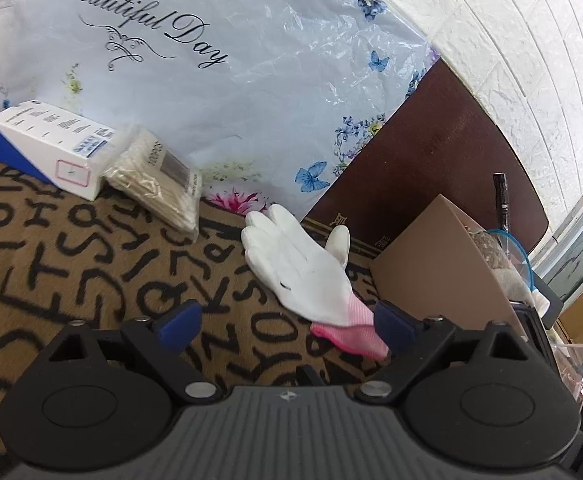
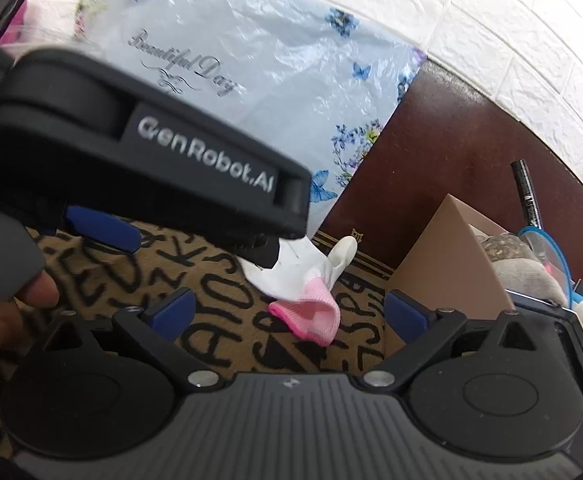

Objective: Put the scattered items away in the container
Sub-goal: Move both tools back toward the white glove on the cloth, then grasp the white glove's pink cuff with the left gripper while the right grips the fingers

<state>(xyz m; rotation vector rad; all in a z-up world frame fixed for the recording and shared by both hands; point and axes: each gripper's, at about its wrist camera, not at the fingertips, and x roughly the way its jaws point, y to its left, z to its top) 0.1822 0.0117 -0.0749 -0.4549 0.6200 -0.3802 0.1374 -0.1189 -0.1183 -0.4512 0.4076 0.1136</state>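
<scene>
A white glove (image 1: 297,268) with a pink cuff lies palm up on the letter-patterned mat (image 1: 71,264). My left gripper (image 1: 287,326) is open just before it, and the cuff lies against the inner side of its right finger. In the right wrist view the pink cuff (image 2: 311,312) shows between the open blue pads of my right gripper (image 2: 287,314), a little beyond them. The left gripper's black housing (image 2: 151,152) covers the glove's fingers there. A brown cardboard box (image 1: 439,268) (image 2: 451,264) stands to the right, with a pen and bags in it. A white-and-blue carton (image 1: 47,148) and a bag of cotton swabs (image 1: 155,188) lie at the far left.
A flowered plastic sheet (image 1: 231,80) printed "Beautiful Day" rises behind the mat. A dark brown tabletop (image 1: 431,160) and a white brick wall (image 1: 531,60) lie beyond it. A person's fingers (image 2: 7,312) hold the left gripper's handle at the left edge.
</scene>
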